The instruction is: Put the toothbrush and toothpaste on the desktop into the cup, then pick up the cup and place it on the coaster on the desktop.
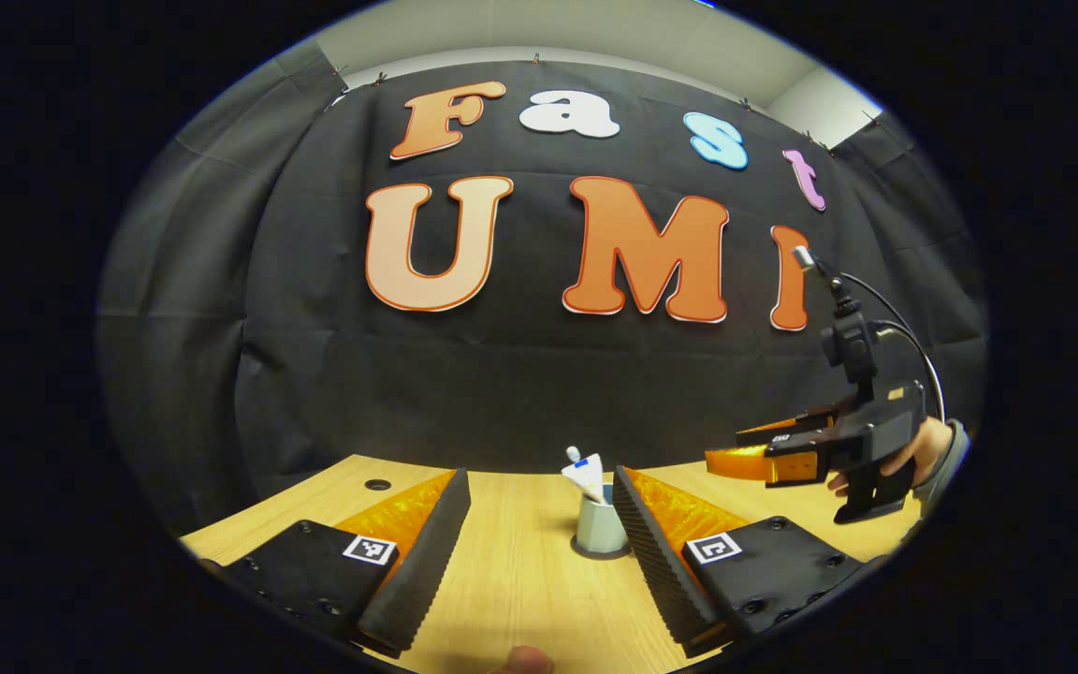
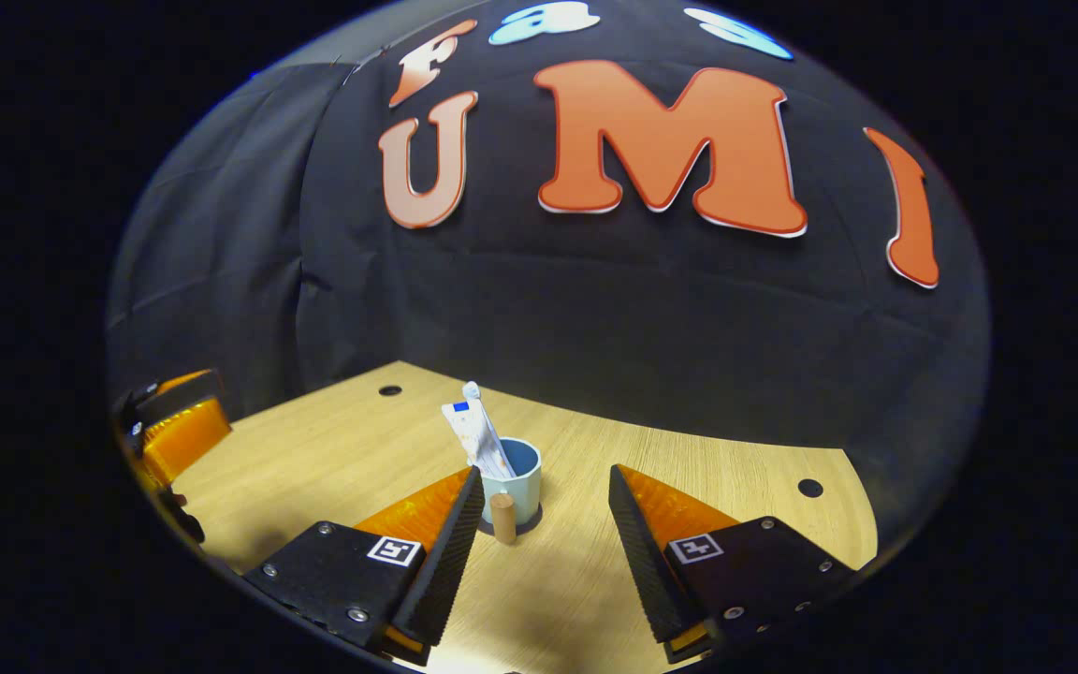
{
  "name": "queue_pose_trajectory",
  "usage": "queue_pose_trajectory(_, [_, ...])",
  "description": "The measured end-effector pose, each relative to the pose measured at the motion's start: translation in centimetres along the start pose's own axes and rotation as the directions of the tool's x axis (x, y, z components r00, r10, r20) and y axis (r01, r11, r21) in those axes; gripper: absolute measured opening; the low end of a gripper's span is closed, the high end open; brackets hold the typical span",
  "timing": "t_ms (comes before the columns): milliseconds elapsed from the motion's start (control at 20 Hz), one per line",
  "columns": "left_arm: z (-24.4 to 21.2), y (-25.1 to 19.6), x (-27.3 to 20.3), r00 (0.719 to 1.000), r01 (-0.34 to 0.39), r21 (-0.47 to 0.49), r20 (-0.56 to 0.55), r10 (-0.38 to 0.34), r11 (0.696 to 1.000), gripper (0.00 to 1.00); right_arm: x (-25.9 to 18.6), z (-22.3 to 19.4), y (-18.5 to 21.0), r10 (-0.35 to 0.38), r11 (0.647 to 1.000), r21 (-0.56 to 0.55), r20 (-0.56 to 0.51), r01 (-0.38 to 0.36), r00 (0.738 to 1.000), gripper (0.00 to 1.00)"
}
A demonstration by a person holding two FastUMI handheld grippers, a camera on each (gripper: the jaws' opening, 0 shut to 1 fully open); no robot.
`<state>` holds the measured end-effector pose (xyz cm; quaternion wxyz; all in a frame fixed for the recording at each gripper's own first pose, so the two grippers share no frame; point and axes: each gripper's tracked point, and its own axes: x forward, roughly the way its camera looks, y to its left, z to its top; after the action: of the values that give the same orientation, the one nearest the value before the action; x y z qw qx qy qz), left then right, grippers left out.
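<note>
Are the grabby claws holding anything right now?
No. The left gripper and right gripper are both open and empty; the cup stands free on its coaster.

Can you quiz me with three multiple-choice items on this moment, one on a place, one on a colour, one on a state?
1. Where is the toothpaste tube?
A. flat on the desktop
B. standing in the cup
C. between the right gripper's fingers

2. What colour is the cup?
A. light blue
B. red
C. black

3. How does the left gripper stand?
A. shut on the cup
B. shut on nothing
C. open, holding nothing

Answers: 1 B, the tube leans out of the cup's mouth in the right gripper view. 2 A, its wall is pale blue in both views, over a dark coaster on the desktop. 3 C, the left gripper view has its fingers wide apart with the cup farther off, untouched; the right gripper is open too.
</note>
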<state>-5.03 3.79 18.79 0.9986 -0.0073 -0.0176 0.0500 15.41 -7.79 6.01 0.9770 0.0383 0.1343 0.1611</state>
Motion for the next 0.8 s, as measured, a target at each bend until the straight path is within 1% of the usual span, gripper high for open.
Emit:
queue_pose_trajectory(100, [0.3, -1.2, 0.4, 1.0, 0.017, -0.011, 0.003, -0.017, 1.0, 0.95, -1.6, 0.2, -0.8, -0.028, 1.0, -0.004, 0.055, 0.028, 0.998, 0.83])
queue_pose_trajectory(150, [0.3, -1.6, 0.5, 1.0, 0.022, -0.008, 0.0, -0.022, 1.0, 0.97, -2.5, 0.3, -1.4, -0.053, 0.998, -0.025, 0.08, 0.055, 0.995, 0.83])
queue_pose_trajectory(250, [0.5, -2.5, 0.7, 0.999, 0.035, 0.0, 0.004, -0.035, 0.999, 0.96, -4.4, -0.1, -2.8, -0.097, 0.992, -0.073, 0.116, 0.106, 0.988, 0.84])
queue_pose_trajectory(400, [1.0, -3.6, 1.2, 0.999, 0.049, 0.008, 0.024, -0.049, 0.999, 0.97, -5.9, -1.7, -3.8, -0.146, 0.983, -0.09, 0.143, 0.16, 0.979, 0.85])
queue_pose_trajectory(450, [1.0, -3.8, 1.4, 0.998, 0.051, 0.013, 0.023, -0.051, 0.999, 0.96, -6.6, -1.9, -4.3, -0.166, 0.979, -0.097, 0.153, 0.182, 0.974, 0.85])
queue_pose_trajectory(500, [1.1, -4.0, 1.5, 0.999, 0.049, 0.019, 0.024, -0.049, 0.999, 0.97, -7.2, -1.8, -4.8, -0.186, 0.973, -0.103, 0.168, 0.205, 0.968, 0.86])
queue_pose_trajectory(550, [1.0, -4.1, 1.6, 0.999, 0.044, 0.028, 0.023, -0.045, 0.999, 0.98, -7.8, -1.6, -5.2, -0.208, 0.968, -0.1, 0.184, 0.228, 0.961, 0.86])
queue_pose_trajectory(600, [1.0, -4.1, 1.6, 0.999, 0.033, 0.039, 0.027, -0.034, 0.999, 0.97, -8.5, -1.5, -5.6, -0.237, 0.963, -0.084, 0.19, 0.256, 0.953, 0.86])
queue_pose_trajectory(650, [1.1, -4.2, 1.6, 0.999, 0.027, 0.047, 0.032, -0.029, 0.999, 0.97, -9.3, -1.2, -5.8, -0.25, 0.96, -0.07, 0.208, 0.269, 0.946, 0.86])
queue_pose_trajectory(700, [0.8, -4.5, 1.6, 0.999, 0.026, 0.053, 0.031, -0.028, 0.998, 0.98, -9.7, -0.7, -5.9, -0.259, 0.958, -0.061, 0.228, 0.279, 0.939, 0.86])
queue_pose_trajectory(750, [0.8, -4.7, 1.6, 0.999, 0.026, 0.057, 0.03, -0.028, 0.998, 0.97, -10.3, -0.4, -6.0, -0.262, 0.958, -0.055, 0.24, 0.283, 0.935, 0.86])
queue_pose_trajectory(800, [0.8, -4.8, 1.8, 0.999, 0.025, 0.059, 0.027, -0.027, 0.998, 0.97, -10.7, -0.2, -5.9, -0.259, 0.96, -0.045, 0.246, 0.278, 0.934, 0.86])
